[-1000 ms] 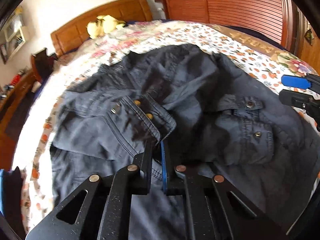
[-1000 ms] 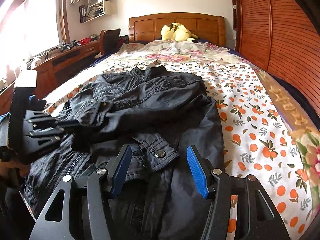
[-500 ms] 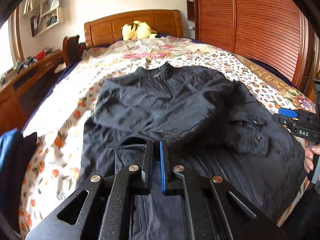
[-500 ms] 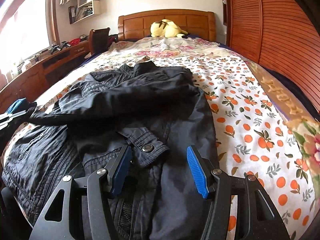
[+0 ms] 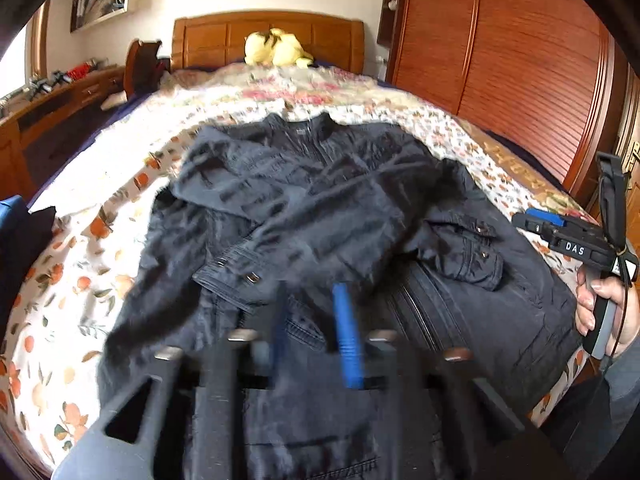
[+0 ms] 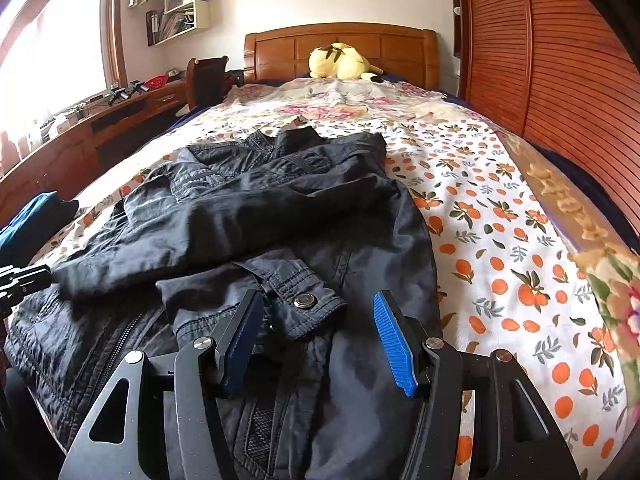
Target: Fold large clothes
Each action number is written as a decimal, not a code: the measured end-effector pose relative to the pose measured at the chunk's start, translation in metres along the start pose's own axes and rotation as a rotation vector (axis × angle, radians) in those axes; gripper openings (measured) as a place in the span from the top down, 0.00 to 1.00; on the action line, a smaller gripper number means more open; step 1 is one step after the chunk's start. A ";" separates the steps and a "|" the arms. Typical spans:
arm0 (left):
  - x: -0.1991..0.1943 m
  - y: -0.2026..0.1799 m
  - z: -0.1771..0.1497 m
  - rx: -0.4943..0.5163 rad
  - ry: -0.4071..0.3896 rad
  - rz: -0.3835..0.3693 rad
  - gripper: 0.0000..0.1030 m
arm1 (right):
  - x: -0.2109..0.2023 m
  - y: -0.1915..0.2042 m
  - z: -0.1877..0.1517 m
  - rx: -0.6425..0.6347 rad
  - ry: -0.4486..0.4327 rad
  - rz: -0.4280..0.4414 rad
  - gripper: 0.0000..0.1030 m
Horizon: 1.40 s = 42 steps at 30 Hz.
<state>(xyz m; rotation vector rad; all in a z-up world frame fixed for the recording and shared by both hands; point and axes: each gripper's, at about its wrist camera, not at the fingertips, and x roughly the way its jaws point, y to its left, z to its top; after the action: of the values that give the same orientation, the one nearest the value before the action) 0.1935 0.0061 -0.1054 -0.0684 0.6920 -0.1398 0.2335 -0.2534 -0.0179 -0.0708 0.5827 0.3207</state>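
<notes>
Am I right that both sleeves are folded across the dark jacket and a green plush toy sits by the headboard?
Not quite: the plush toy is yellow, not green, as the right wrist view shows. The rest holds: both sleeves lie folded across the dark jacket, and the toy sits by the headboard.

Both wrist views face the headboard (image 6: pixel 340 46) — left's probably nearer.

Only one piece of writing can be read: the white letters "DAS" on a small black label on the side of the right gripper (image 5: pixel 538 222), which a hand (image 5: pixel 600 308) holds at the right edge of the bed. The books on the far wall shelf (image 6: pixel 182 20) are too small to read.
</notes>
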 end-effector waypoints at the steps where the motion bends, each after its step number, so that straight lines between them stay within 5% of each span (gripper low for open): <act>1: -0.004 0.003 0.001 0.000 -0.021 0.005 0.55 | 0.000 0.000 0.000 -0.001 -0.001 0.000 0.42; 3: -0.008 0.008 0.002 -0.005 -0.037 0.011 0.28 | -0.001 -0.002 0.001 0.000 -0.007 -0.002 0.42; 5: -0.013 0.014 0.003 -0.015 -0.055 0.016 0.18 | -0.001 -0.006 0.004 0.007 -0.007 0.003 0.42; 15: -0.029 0.040 -0.006 -0.022 -0.075 0.066 0.18 | 0.023 -0.025 0.054 0.001 -0.010 -0.023 0.42; 24: -0.035 0.059 -0.011 -0.023 -0.080 0.088 0.18 | 0.124 -0.069 0.118 0.088 0.110 -0.101 0.42; 33: -0.027 0.080 -0.009 -0.039 -0.071 0.098 0.18 | 0.210 -0.070 0.132 0.095 0.243 -0.036 0.43; 37: -0.021 0.086 -0.009 -0.043 -0.064 0.097 0.18 | 0.231 -0.060 0.127 -0.016 0.299 0.010 0.84; 40: -0.017 0.087 -0.009 -0.043 -0.059 0.095 0.18 | 0.231 -0.069 0.131 -0.026 0.248 -0.152 0.89; 42: -0.013 0.088 -0.010 -0.040 -0.052 0.092 0.18 | 0.236 -0.081 0.133 0.014 0.247 -0.179 0.89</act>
<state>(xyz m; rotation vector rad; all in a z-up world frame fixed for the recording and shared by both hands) 0.1861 0.0945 -0.1142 -0.0784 0.6452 -0.0362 0.5154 -0.2440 -0.0388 -0.1495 0.8180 0.1339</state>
